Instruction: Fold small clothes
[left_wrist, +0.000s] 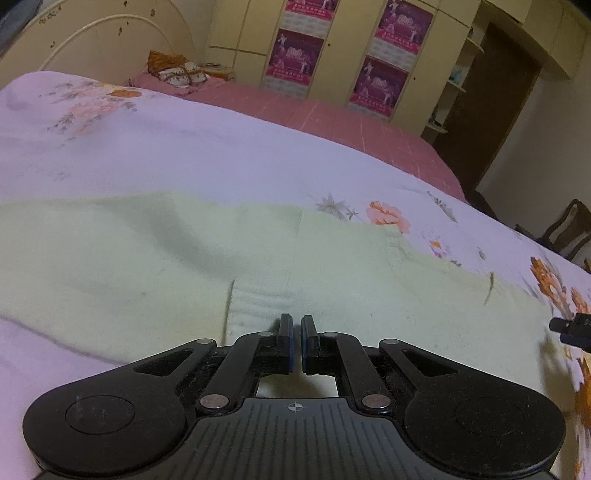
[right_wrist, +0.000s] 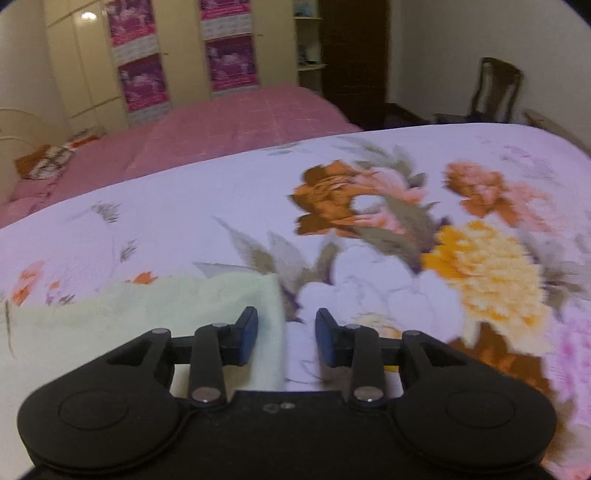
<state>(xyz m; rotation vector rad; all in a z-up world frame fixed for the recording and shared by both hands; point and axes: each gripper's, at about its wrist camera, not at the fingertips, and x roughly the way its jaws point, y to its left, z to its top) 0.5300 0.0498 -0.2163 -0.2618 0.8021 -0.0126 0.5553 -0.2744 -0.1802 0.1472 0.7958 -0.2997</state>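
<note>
Left wrist view: the left gripper (left_wrist: 296, 328) has its jaws nearly closed, holding nothing, over the pale green soft cloth (left_wrist: 147, 258) spread flat on the flowery bed sheet (left_wrist: 221, 147). The right gripper (right_wrist: 286, 332) has its jaws wide apart around the cloth's edge, likely ready to grab.

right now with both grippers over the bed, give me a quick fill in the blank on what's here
1. The left gripper hovers over a pale ____ cloth.
2. The right gripper has its jaws ____, straddling the cloth's edge.
3. The cloth lies on a ____-printed bedsheet.
4. The farther bed has a ____ cover.

Missing words: green; open; flower; pink
</note>
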